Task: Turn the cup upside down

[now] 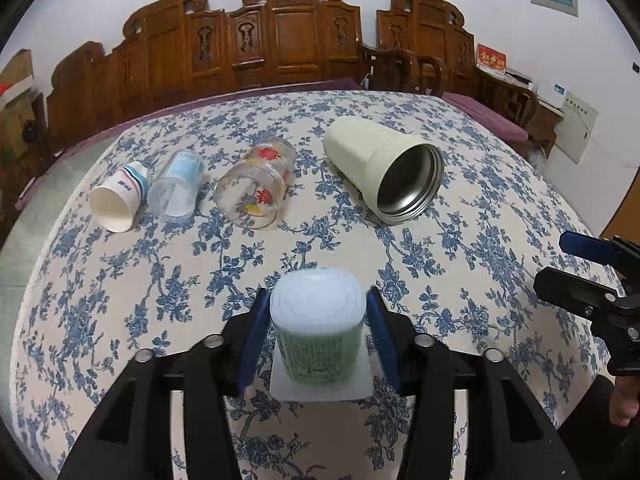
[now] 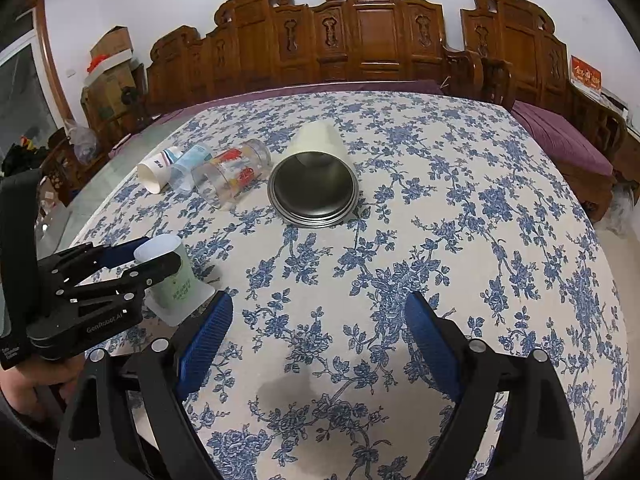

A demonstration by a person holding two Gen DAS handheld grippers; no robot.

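A green-printed plastic cup (image 1: 317,340) stands upside down on the floral tablecloth, its wide square rim flat on the cloth. My left gripper (image 1: 318,312) has a blue pad on each side of it, touching or nearly touching. The cup also shows in the right wrist view (image 2: 176,276) between the left gripper's fingers (image 2: 156,266). My right gripper (image 2: 318,316) is open and empty over bare cloth, right of the cup. It shows at the right edge of the left wrist view (image 1: 576,272).
Farther back lie on their sides a paper cup (image 1: 118,200), a clear plastic cup (image 1: 176,188), a glass with red flowers (image 1: 256,188) and a large cream steel tumbler (image 1: 384,168). A carved wooden bench (image 1: 280,40) stands behind the table.
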